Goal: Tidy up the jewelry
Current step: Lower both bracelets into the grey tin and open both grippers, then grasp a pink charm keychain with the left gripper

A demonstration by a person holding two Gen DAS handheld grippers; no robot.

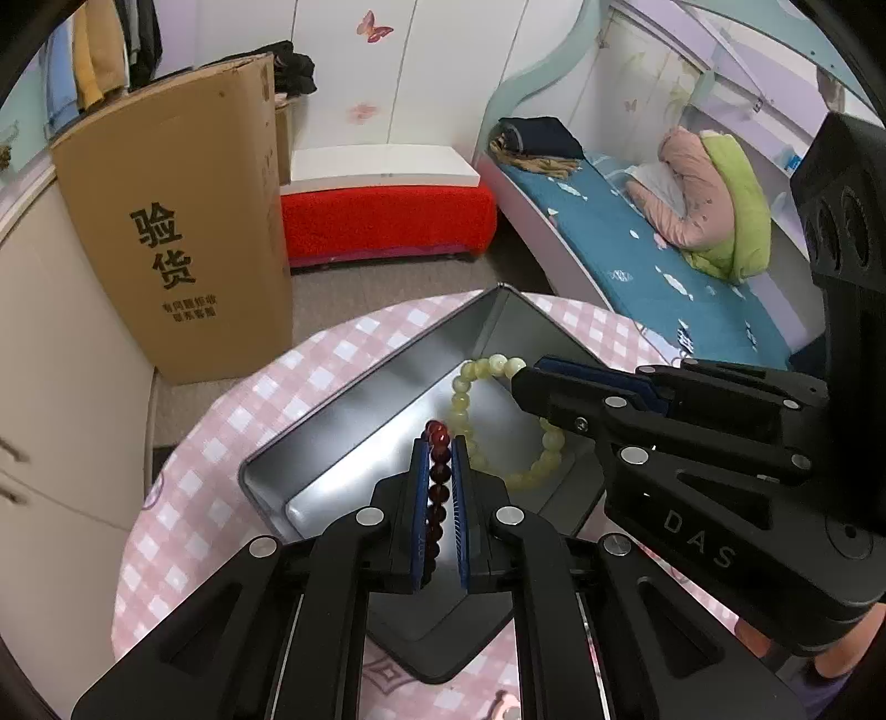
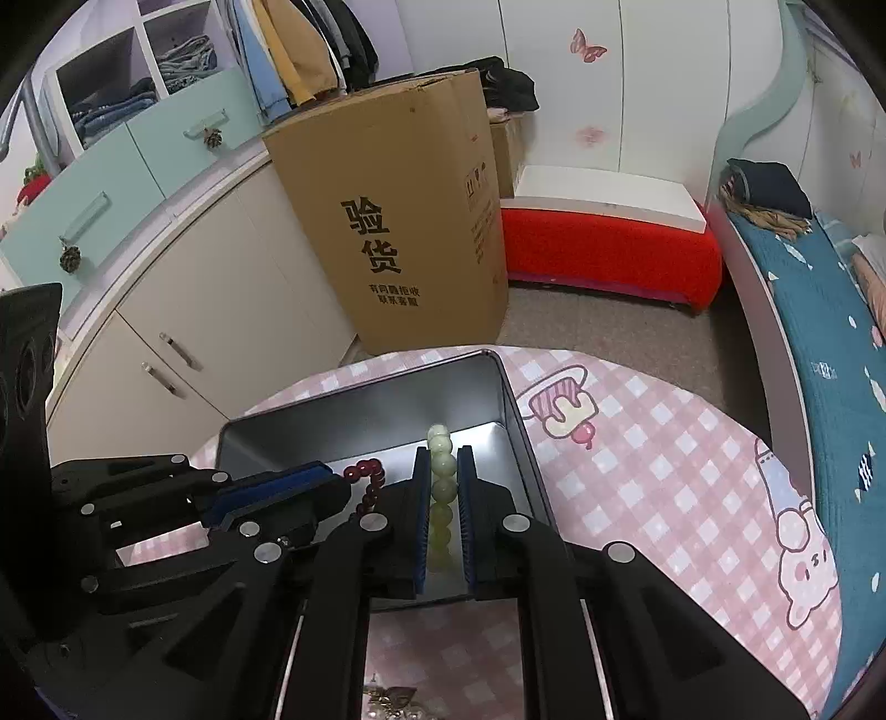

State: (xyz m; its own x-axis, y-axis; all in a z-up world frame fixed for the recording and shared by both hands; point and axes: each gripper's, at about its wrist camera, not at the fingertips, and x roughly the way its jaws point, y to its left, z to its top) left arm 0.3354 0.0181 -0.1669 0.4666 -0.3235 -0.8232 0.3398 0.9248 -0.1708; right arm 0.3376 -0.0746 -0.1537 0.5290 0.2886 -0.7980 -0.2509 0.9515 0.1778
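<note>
Over the open metal tin (image 1: 310,443) near the table's far edge, the left gripper (image 1: 440,487) pinched the dark red bracelet (image 1: 437,443) and the right gripper (image 2: 443,498) the pale green bracelet (image 2: 443,476), both light, floppy and bead-slippery, probably best gripped across several beads.

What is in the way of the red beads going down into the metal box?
Nothing visible. The left gripper holds the red bead bracelet over the open metal box; the pale green bracelet lies further right, held by the right gripper.

Home bedroom, bed (image 1: 637,260), butterfly wardrobe (image 2: 609,83), hanging clothes (image 2: 310,44)
</note>
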